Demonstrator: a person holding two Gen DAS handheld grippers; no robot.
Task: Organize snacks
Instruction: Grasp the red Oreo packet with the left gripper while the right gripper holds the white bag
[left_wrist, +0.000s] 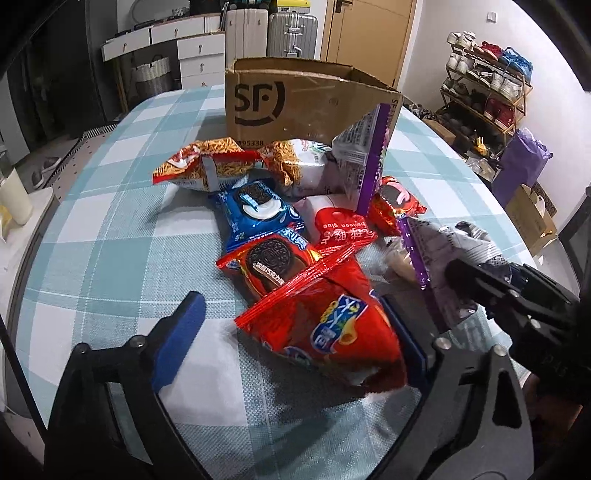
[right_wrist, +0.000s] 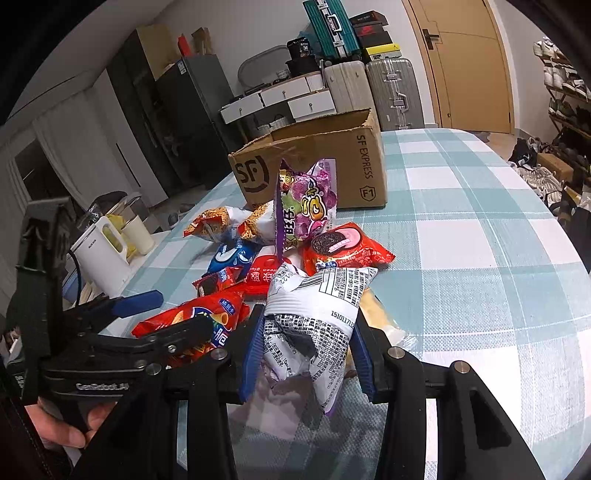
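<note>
A pile of snack packets lies on the checked tablecloth (left_wrist: 110, 221) in front of an open SF cardboard box (left_wrist: 295, 107), also in the right wrist view (right_wrist: 314, 173). My right gripper (right_wrist: 306, 354) is shut on a purple and white snack bag (right_wrist: 314, 314), which also shows in the left wrist view (left_wrist: 439, 251). My left gripper (left_wrist: 295, 332) is open around a red chip bag (left_wrist: 325, 328); its blue left finger (left_wrist: 181, 328) stands apart from the bag. Red Oreo (left_wrist: 273, 266), blue Oreo (left_wrist: 255, 210) and noodle snack (left_wrist: 210, 166) packets lie behind.
A white kettle (right_wrist: 103, 254) and a cup (right_wrist: 138, 232) stand on a side surface left of the table. A shoe rack (left_wrist: 487, 81) stands to the right. Suitcases (right_wrist: 373, 88) and drawers are behind the box. Bare cloth lies to the right (right_wrist: 480, 240).
</note>
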